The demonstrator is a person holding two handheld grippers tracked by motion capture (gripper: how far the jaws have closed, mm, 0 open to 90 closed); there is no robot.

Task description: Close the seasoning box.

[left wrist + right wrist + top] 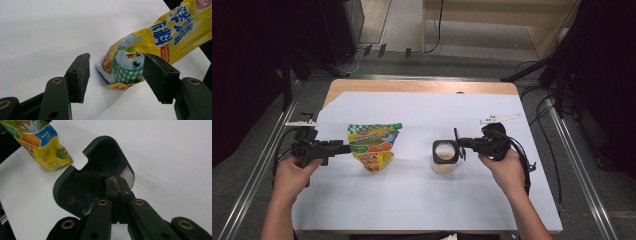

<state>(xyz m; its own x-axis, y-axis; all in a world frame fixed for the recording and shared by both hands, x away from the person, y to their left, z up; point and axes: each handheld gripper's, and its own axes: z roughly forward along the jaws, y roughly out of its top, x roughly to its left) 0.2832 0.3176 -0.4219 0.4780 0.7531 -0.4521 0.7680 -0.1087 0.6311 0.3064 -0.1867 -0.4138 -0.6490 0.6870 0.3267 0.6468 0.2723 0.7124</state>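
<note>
White sheet (412,200) on wooden table (422,86) | left tongs (116,75) spread | right tongs (117,185) pinching black lid (75,187)

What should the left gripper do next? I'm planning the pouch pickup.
Probably close the left gripper on the pouch's bottom corner: that corner already sits between its open pads, untouched. The right gripper is shut on the black lid.

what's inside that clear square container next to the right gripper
The container stands open and holds a pale, beige powdery filling. The right gripper holds its black lid. How deep the filling goes cannot be seen.
</note>
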